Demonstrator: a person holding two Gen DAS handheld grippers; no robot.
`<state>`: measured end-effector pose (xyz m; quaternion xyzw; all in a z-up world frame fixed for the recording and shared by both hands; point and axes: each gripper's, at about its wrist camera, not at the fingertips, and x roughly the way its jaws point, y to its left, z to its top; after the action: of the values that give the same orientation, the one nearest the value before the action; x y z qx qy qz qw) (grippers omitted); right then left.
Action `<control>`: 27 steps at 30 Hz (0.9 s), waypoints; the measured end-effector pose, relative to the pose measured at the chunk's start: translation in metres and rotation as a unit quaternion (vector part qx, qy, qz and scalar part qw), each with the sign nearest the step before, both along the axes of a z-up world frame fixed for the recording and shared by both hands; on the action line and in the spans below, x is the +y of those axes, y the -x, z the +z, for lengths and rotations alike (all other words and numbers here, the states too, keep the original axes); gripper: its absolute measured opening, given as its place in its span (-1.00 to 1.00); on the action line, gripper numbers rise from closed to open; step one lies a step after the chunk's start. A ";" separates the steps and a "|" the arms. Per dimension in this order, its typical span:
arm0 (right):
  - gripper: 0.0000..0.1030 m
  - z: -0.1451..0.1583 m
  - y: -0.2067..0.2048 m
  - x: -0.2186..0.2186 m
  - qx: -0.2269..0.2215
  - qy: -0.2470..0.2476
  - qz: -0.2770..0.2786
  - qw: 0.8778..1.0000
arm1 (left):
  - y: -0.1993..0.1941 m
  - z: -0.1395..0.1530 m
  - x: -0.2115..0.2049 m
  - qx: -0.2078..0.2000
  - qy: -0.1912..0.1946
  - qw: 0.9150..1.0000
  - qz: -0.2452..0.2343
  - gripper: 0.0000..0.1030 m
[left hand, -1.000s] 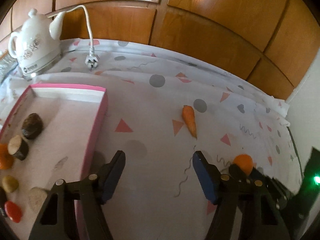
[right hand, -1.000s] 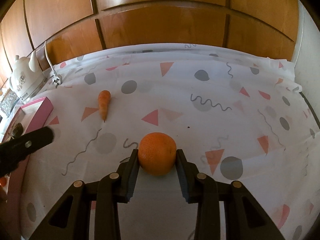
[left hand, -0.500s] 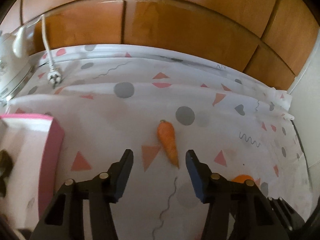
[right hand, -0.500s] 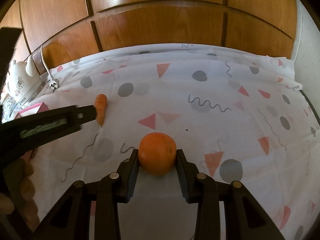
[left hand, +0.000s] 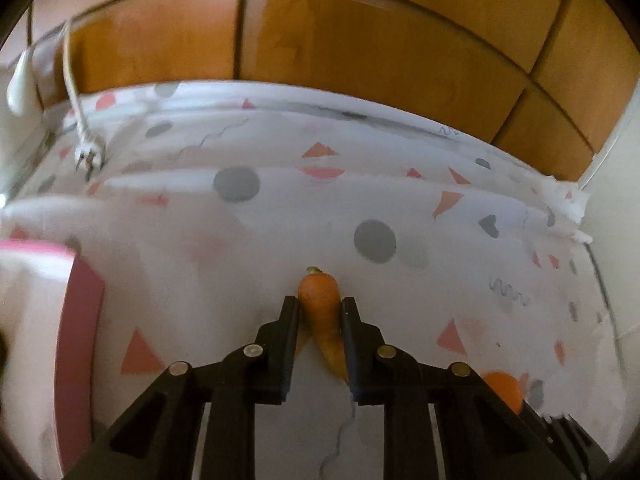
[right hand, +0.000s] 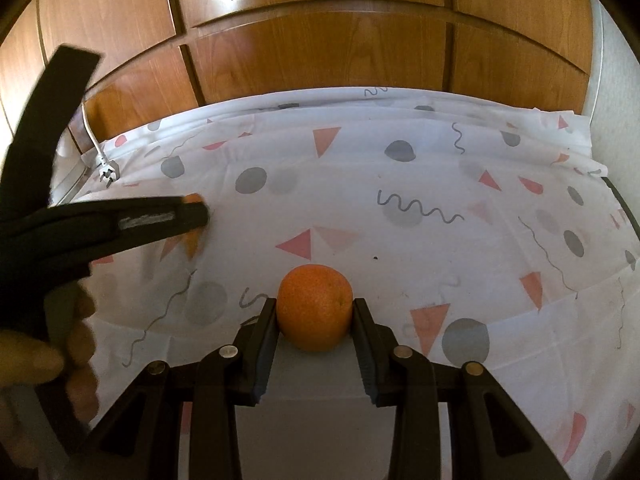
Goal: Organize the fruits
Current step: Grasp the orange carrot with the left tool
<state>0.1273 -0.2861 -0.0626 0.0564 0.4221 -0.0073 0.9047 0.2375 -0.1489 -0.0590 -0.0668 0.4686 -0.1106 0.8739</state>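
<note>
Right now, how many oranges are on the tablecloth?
1. The orange sits between the right gripper's fingers near the front of the tablecloth; more could be hidden outside the views.

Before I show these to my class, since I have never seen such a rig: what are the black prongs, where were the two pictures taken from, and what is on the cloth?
There is no robot here. A person holds a hand tool with two jaws in each hand, and a wide-angle camera on each tool looks forward along the prongs.

In the left tool's picture, the left gripper has just closed its jaws on a carrot lying on the patterned tablecloth. A pink tray sits at the left edge, with a white power plug farther back.

In the right tool's picture, the right gripper is shut on an orange. At the left of that picture you see the left tool from the side, and the person's hand.
</note>
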 end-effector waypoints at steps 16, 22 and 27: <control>-0.30 0.001 -0.005 0.002 0.014 0.006 0.014 1.000 | 0.115 0.000 0.037 -0.028 -0.026 0.999 -0.016 -0.59; -0.31 0.005 0.015 0.002 0.018 -0.013 0.030 0.999 | 0.117 -0.005 0.040 -0.039 -0.022 0.999 -0.019 -0.58; -0.30 0.003 0.031 -0.003 0.009 -0.037 0.015 0.999 | 0.116 -0.006 0.036 -0.046 -0.031 0.998 -0.021 -0.58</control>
<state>0.0964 -0.2889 -0.0597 0.0834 0.4310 0.0219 0.8982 0.1219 -0.1133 -0.0652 -0.0248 0.4325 -0.1170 0.8937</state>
